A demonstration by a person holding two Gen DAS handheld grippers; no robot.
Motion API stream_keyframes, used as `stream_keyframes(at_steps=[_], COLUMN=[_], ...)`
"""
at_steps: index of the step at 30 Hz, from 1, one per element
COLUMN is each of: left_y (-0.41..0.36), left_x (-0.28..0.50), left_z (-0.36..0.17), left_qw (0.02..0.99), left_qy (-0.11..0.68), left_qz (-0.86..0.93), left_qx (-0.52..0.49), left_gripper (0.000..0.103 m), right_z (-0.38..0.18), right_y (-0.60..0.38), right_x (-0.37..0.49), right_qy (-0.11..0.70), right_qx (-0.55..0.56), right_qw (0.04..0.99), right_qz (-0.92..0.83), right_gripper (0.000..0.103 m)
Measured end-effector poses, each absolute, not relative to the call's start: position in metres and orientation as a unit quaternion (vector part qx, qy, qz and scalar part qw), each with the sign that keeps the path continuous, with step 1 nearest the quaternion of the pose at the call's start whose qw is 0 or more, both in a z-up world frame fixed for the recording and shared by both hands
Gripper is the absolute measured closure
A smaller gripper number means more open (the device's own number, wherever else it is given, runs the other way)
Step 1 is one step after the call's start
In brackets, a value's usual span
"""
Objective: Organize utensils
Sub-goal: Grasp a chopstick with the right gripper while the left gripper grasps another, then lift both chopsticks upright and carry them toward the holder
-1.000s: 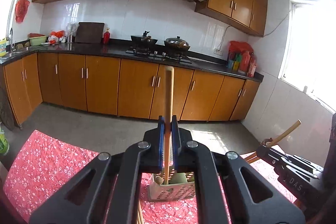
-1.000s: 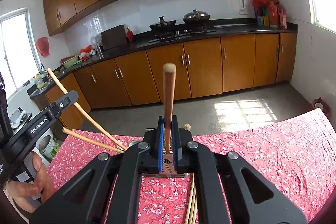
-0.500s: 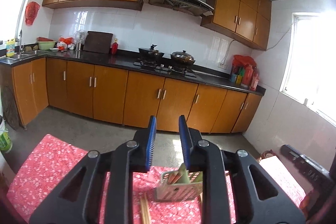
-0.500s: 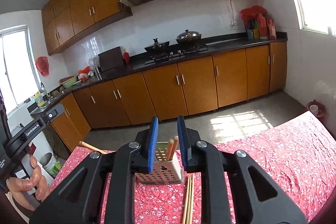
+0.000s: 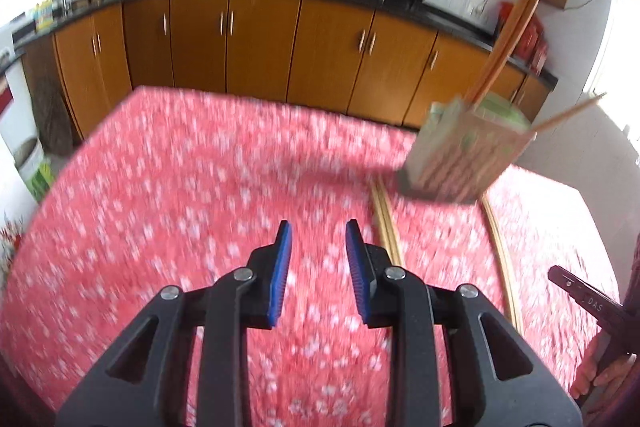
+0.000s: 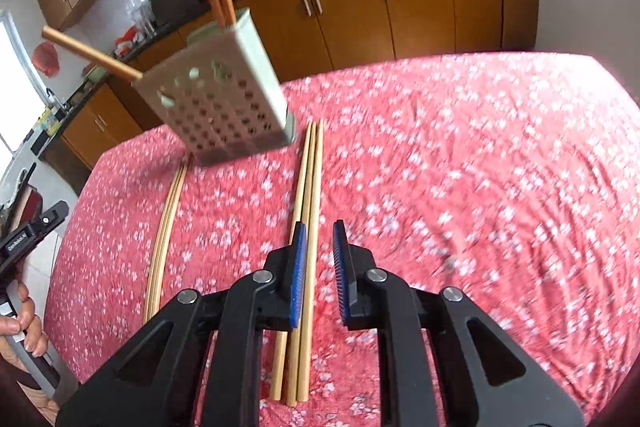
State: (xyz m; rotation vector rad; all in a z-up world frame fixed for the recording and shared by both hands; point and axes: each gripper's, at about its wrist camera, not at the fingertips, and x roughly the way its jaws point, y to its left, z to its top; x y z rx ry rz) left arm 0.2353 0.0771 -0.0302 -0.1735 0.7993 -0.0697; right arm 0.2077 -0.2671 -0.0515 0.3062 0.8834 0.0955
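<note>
Chopsticks are the job in hand: a few brown ones already stand in the perforated holder (image 6: 218,99), which sits on the red floral tablecloth (image 6: 460,167), and you are between picks, both tools carrying nothing. Your right gripper (image 6: 319,267) hovers with its blue pads parted just over the near end of a bundle of three pale chopsticks (image 6: 306,227) that runs from the holder's right corner back toward you; the left pad sits over the bundle, the right pad over bare cloth, so it looks as if you should shift slightly left to straddle a single stick before closing. Your left gripper (image 5: 319,267) is also spread wide and empty, aimed at bare cloth well to the left of the holder (image 5: 464,151); the nearest pale sticks (image 5: 386,223) lie just right of its right finger, starting at the holder's foot, and another pair (image 5: 502,259) lies farther right. That view is badly motion-blurred, so let it settle before you commit. Thin round sticks lying touching one another will likely roll or come up together, so pinch near one end and lift slowly. Readable writing is scant: "DAS" shows on the black tool at the left view's right edge, and the lettering on the tool at the right view's left edge is too small to read.
</note>
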Motion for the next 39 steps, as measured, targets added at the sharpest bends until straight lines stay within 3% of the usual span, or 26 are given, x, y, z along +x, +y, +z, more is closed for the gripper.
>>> stream_keyframes(at_steps=[6,22,39], left_y=[0.064,0.034,-0.001], left_x=[0.227,0.226,0.22], left_z=[-0.073,-0.097,-0.105], left_qw=[0.898,0.88,0.871], left_qy=[0.429,0.457,0.472], left_qz=[-0.05,-0.103,-0.132], left_qx=[-0.076,-0.077,-0.031], left_gripper=[0.074,0.075,0.093], right_z=[-0.08,-0.097,-0.097], right_y=[-0.245,-0.254,-0.273], right_x=[0.213,0.216,0.212], right_qy=[0.456,0.455,0.449], right_qx=[0.134,0.087,0.097], right_qw=[0.878,0.886,0.888], right_qz=[0.051,0.007,-0.012], right_gripper=[0.093,0.095,0.095])
